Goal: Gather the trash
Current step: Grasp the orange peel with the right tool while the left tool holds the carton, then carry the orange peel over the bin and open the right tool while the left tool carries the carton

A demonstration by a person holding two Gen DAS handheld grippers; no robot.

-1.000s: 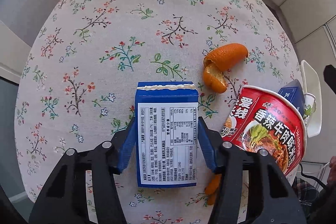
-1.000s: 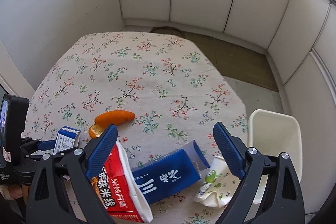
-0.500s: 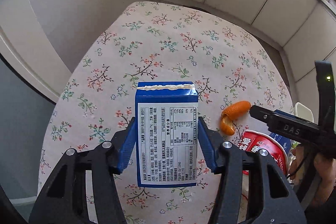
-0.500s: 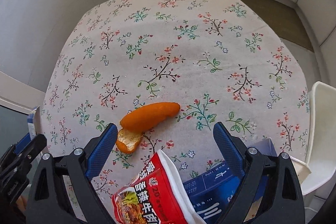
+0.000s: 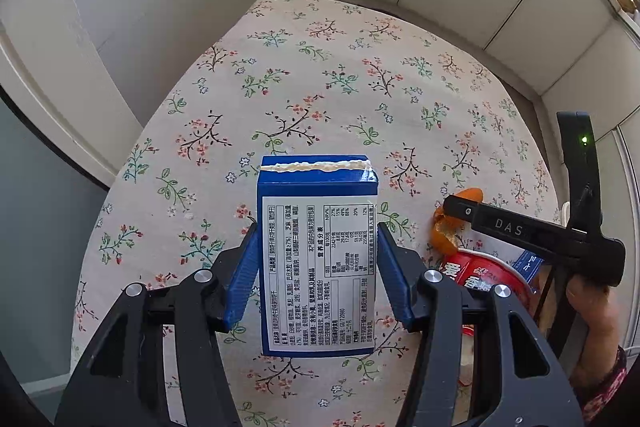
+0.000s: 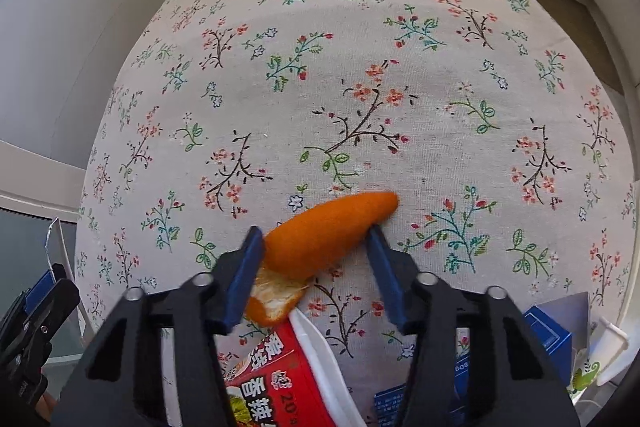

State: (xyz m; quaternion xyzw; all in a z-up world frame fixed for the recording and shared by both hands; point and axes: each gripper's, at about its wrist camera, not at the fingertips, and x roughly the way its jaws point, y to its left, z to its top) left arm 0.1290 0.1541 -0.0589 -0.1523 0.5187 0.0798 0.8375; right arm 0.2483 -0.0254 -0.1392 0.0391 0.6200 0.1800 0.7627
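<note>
- The curled orange peel (image 6: 320, 231) lay on the floral-clothed worktop (image 6: 360, 67), just beside the red paper noodle cup (image 6: 280, 375); it was judged light, soft and crushable, best pinched across its stiff rounded back.
- The right claw (image 6: 316, 247) was spread around the peel, not yet closed.
- The left claw (image 5: 316, 247) was clenched on a blue rectangular carton (image 5: 318, 259), judged light and stiff.
- Compared with a second ago, the right claw had been lowered onto the peel, and the carton raised higher.
</note>
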